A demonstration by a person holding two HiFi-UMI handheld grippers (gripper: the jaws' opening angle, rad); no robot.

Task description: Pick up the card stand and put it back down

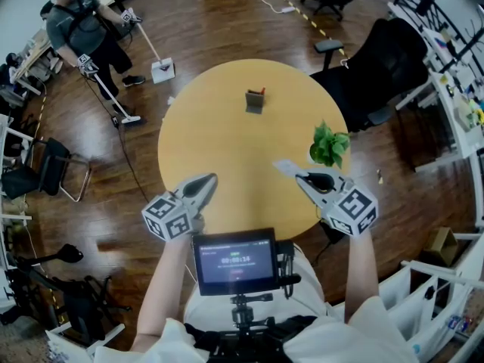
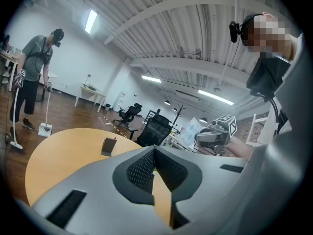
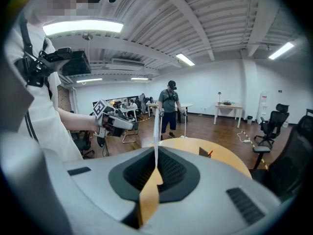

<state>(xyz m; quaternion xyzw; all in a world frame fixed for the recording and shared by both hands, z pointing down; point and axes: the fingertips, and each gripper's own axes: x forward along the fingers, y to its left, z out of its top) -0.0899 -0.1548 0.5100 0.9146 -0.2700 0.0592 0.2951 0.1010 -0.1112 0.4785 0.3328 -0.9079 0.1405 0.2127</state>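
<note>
The card stand [image 1: 255,100], a small dark grey block with a red bit on top, stands upright on the far half of the round yellow table [image 1: 219,142]. It also shows as the dark card stand [image 2: 108,146] and card stand [image 3: 204,152] in the two gripper views. My left gripper [image 1: 206,181] hovers over the table's near left edge, shut with nothing in it. My right gripper [image 1: 285,165] hovers over the near right edge, also shut and empty. Both are well short of the stand and point toward the table's middle.
A small green potted plant [image 1: 330,146] sits at the table's right edge, just beyond my right gripper. A black office chair [image 1: 386,59] stands to the right of the table. Another person [image 1: 87,29] works at the far left. A screen [image 1: 235,262] hangs at my chest.
</note>
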